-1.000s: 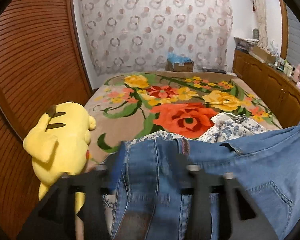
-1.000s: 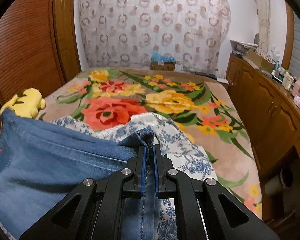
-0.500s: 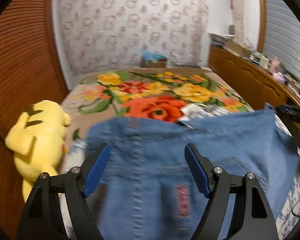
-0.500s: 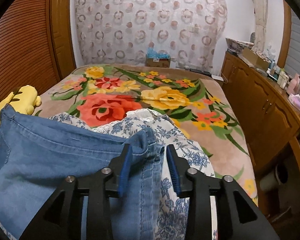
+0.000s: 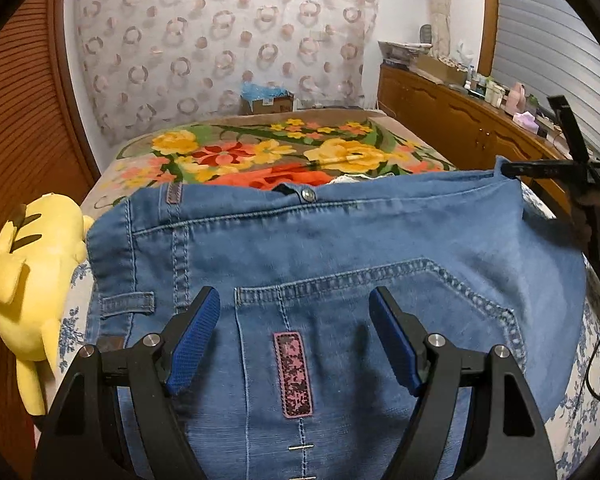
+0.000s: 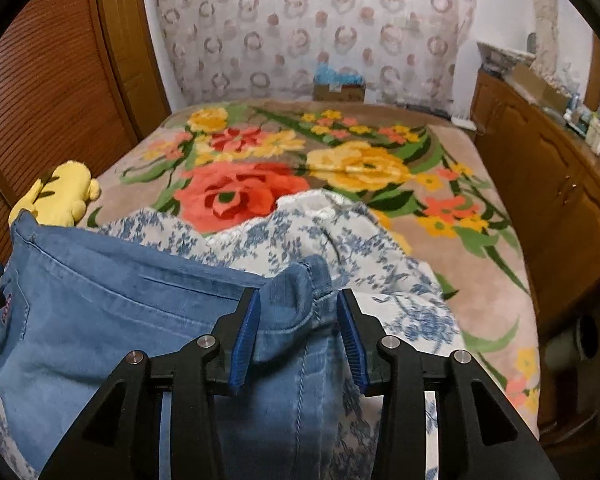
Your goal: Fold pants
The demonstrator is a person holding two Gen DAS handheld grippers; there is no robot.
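Blue denim pants lie on the bed, waistband toward the far side, back pocket and a pink label up. My left gripper is open wide just above the pocket area, holding nothing. In the right wrist view the pants spread to the left, with a raised corner of denim between my fingers. My right gripper is open with its blue pads apart on either side of that corner, not clamping it. The right gripper also shows at the right edge of the left wrist view.
A blue-and-white floral cloth lies under the pants on a flowered blanket. A yellow plush toy lies at the left by the wooden sliding doors. A wooden cabinet runs along the right side. A cardboard box stands beyond the bed.
Both grippers let go of the pants and opened. The left gripper pulled back and now sits over the pocket area. The pants settled flat on the bed.
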